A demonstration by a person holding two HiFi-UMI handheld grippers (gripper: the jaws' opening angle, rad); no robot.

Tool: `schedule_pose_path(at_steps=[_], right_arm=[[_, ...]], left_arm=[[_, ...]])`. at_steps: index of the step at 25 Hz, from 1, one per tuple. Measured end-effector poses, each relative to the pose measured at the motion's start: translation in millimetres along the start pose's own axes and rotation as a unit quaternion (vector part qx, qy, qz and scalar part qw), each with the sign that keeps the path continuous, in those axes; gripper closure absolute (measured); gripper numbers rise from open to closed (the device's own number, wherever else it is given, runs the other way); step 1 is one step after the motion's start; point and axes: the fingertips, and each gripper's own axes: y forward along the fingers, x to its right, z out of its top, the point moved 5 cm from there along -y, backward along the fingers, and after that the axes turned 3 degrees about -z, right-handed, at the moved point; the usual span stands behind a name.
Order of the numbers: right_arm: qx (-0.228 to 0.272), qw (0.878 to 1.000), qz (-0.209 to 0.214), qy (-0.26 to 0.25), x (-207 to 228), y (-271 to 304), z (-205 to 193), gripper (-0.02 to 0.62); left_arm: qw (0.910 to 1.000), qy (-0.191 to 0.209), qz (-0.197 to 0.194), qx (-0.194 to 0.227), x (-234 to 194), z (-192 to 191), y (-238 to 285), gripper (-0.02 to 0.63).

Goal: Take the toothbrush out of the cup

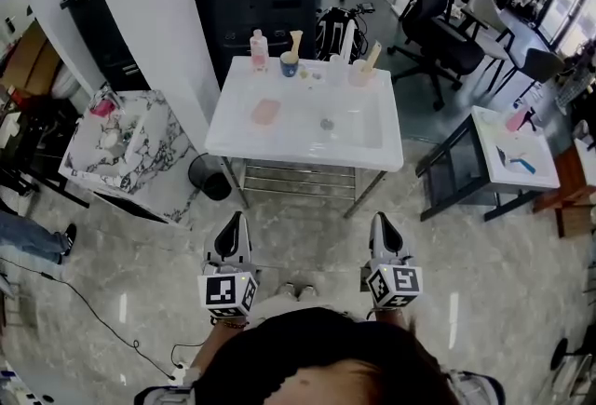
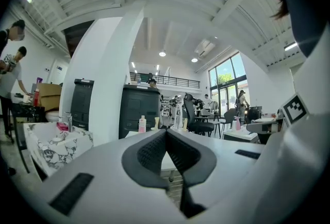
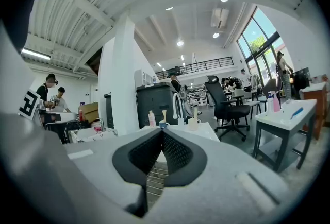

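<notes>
Standing on glossy marble floor (image 1: pixel 307 217), the white sink table (image 1: pixel 279 141) bears the blue cup (image 1: pixel 290 67) with its toothbrush (image 1: pixel 295 42); left gripper (image 1: pixel 233 221) and right gripper (image 1: pixel 382 221), well short of it, are closed and empty.

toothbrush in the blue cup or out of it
In. The toothbrush stands in the blue cup at the back of the white basin, its top sticking up above the rim.
</notes>
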Motion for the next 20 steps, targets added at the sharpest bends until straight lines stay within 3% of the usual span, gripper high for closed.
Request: schedule_pose_path(at_steps=[17, 18, 19, 20], right_arm=[[0.024, 1.000, 0.005, 0.002, 12, 2, 3, 0.591], [0.026, 1.000, 0.007, 0.003, 14, 3, 3, 0.523], [0.024, 1.000, 0.004, 0.005, 15, 5, 3, 0.366], [0.020, 1.000, -0.003, 0.007, 18, 8, 3, 0.216]], left_arm=[[0.9995, 0.003, -0.032, 0.005, 13, 0, 16, 0.603], [0.9992, 0.005, -0.039, 0.009, 16, 0, 18, 0.592], [0.9990, 0.007, -0.043, 0.012, 19, 1, 22, 0.502], [0.9989, 0.008, -0.045, 0.012, 21, 1, 25, 0.258]])
